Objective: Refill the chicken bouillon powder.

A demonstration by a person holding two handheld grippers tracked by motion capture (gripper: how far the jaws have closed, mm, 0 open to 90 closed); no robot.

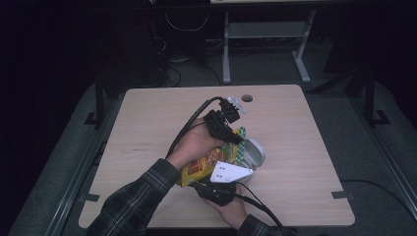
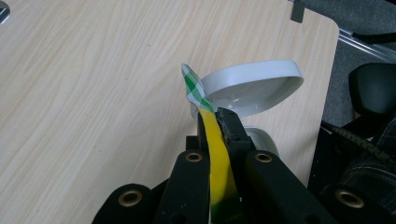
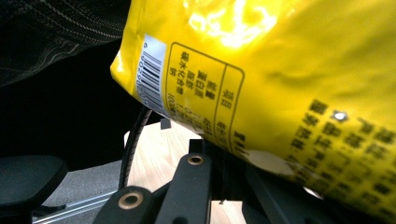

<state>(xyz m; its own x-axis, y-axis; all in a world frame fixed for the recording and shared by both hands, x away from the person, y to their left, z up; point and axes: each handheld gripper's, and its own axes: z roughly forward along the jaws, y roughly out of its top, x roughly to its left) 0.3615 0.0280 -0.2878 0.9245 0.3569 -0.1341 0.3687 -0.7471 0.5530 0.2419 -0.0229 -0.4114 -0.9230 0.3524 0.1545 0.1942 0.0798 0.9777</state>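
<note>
While both hands hold their positions over the near centre of the table (image 1: 147, 113), a yellow snack bag (image 1: 204, 164) is suspended between the two grippers above the wooden surface.

Left gripper (image 1: 235, 132): seen in the high view at the upper end of the bag, with its cable looping back over the left hand (image 1: 196, 145). In the left gripper view the gripper (image 2: 218, 122) has its two black jaws drawn together on the bag's top edge (image 2: 218, 158), with the yellow film pinched flat between them. A green-and-white checked corner of the bag (image 2: 194, 88) stands up past the jaw tips.

Right gripper (image 1: 216, 189): held in the right hand (image 1: 231, 209) at the near, lower end of the bag, with its white three-cornered plate (image 1: 231, 172) facing up. In the right gripper view the bag (image 3: 280, 84) hangs directly over the jaws, its barcode and printed label panel toward the camera. The jaw tips are hidden behind the bag, so contact cannot be confirmed there; the jaws stand closed together.

Bowl (image 1: 253, 152): a white bowl sits on the table just beyond the bag's upper end. In the left gripper view the bowl (image 2: 254, 86) appears tilted, with its open side toward the clamped bag edge.

A plaid sleeve (image 1: 133, 201) covers the left forearm.
</note>
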